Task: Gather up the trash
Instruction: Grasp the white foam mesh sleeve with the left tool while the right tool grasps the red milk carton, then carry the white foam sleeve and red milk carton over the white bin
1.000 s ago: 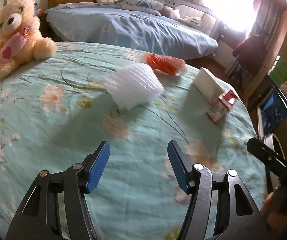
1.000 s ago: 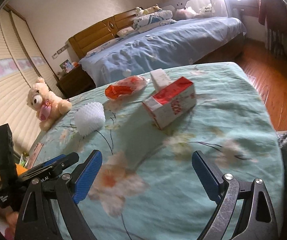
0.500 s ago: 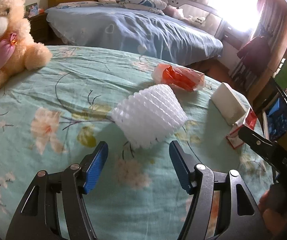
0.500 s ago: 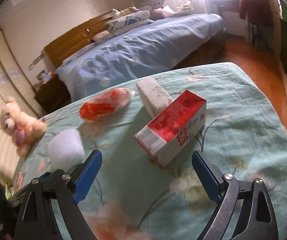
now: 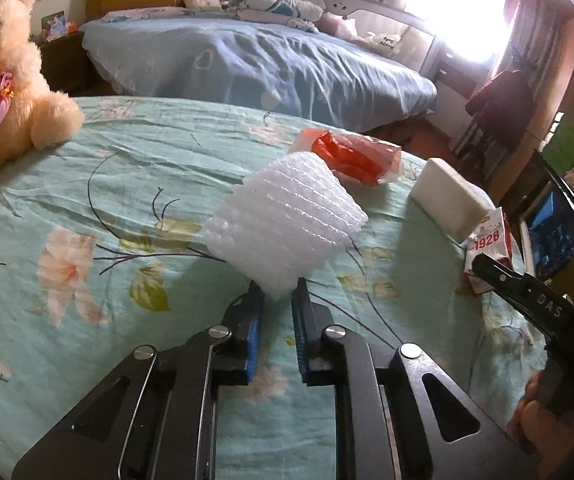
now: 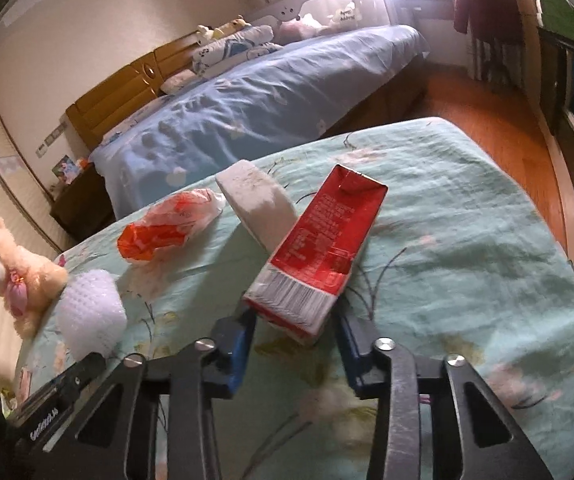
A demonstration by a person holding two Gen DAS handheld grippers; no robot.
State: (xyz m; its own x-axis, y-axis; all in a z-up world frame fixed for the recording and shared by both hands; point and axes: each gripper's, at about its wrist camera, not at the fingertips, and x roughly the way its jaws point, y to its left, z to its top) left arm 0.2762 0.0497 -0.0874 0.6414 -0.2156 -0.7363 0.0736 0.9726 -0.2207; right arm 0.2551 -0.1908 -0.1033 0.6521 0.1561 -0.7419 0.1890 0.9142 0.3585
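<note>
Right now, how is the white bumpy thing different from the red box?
The white foam net is soft, bumpy and all white; the red carton is flat-sided, red with printing. The foam net is rounded and squashy-looking; the carton is long and boxy, lying on its side. The left gripper is closing on the foam net; the right gripper is closing on the carton. Both lie on the flowery green bedspread.

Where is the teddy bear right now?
The teddy bear sits at the far left edge of the flowery green bedspread in both views, left of the white foam net, touching no gripper.
</note>
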